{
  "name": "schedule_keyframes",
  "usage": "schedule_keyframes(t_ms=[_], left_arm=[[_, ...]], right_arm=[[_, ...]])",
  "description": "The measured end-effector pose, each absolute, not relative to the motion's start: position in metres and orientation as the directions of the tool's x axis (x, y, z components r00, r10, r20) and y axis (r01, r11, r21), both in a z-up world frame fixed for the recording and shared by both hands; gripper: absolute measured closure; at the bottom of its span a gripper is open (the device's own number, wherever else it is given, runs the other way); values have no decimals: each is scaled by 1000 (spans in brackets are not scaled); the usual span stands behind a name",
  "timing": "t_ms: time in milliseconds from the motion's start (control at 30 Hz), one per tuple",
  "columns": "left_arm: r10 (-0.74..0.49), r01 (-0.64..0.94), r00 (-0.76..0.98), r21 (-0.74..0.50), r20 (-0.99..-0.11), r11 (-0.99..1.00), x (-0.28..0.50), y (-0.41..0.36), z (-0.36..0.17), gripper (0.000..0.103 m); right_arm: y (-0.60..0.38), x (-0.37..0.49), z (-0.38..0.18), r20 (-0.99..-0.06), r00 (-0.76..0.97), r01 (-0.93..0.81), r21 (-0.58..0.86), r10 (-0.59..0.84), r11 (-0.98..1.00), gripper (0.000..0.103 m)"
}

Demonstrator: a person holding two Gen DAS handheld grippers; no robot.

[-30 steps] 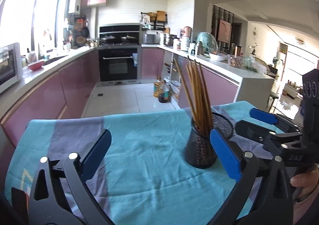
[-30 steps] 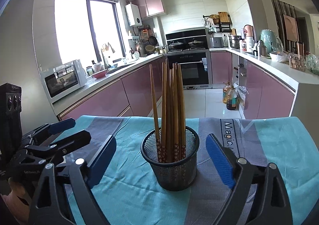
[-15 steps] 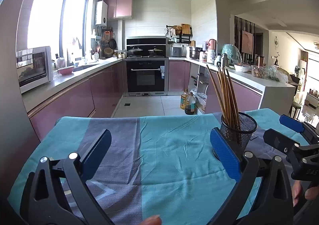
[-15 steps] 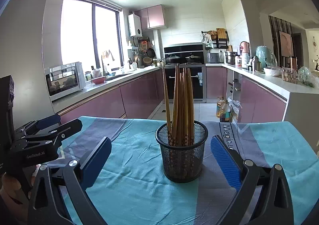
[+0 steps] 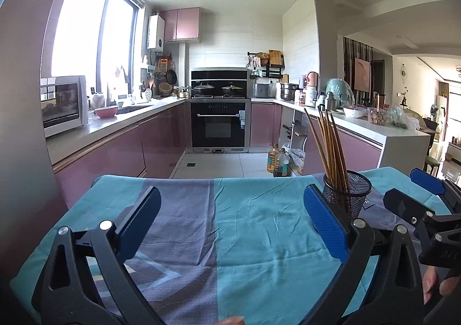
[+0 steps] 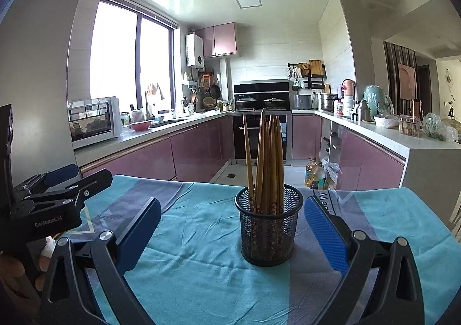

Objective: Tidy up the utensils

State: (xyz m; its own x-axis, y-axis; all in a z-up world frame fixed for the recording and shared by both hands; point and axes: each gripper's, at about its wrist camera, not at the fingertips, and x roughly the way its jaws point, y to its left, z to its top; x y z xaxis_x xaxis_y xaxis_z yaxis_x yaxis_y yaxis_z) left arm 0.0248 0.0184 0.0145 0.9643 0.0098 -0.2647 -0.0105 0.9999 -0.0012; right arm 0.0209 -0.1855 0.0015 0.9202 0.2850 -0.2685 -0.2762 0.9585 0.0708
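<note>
**Chopsticks Stood in Holder, Both Grippers Released**

The brown wooden chopsticks (image 6: 266, 163) stood upright in the black wire-mesh cylindrical holder (image 6: 269, 228), ahead of and between the right gripper's (image 6: 230, 234) spread, empty jaws. The left gripper (image 5: 230, 222) gaped too, holder beyond its right jaw.

A bundle of brown wooden chopsticks (image 6: 266, 163) stands tips-down, near upright, in a black wire-mesh cylindrical holder (image 6: 269, 231). The sticks fan slightly; one leans away to the left of the bunch. A small floral pattern shows on their lower ends through the mesh. The holder stands upright on the teal-and-grey cloth (image 6: 201, 238), on a grey band, toward the cloth's far edge. In the left wrist view the holder (image 5: 348, 192) sits near the far right corner, chopsticks (image 5: 331, 149) tilting left.
</note>
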Motion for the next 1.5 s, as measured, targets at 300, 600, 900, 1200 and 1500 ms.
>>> schedule_keyframes(t_ms=[300,600,900,1200,1500], left_arm=[[16,-14,969,10,-247,1000,23,16,16,6],[23,-21,971,11,-239,1000,20,17,16,6],[31,-29,974,11,-223,1000,17,18,18,6],[35,-34,975,12,-218,999,16,19,19,6],[37,-33,977,20,-211,999,14,17,21,6]], right_arm=[[-183,19,2,-253,927,-269,70,278,961,7],[-182,19,2,-250,929,-265,65,273,962,7],[-180,19,1,-247,931,-262,63,269,963,7],[-180,18,2,-244,933,-258,64,266,964,7],[-179,17,2,-242,934,-255,64,263,965,7]])
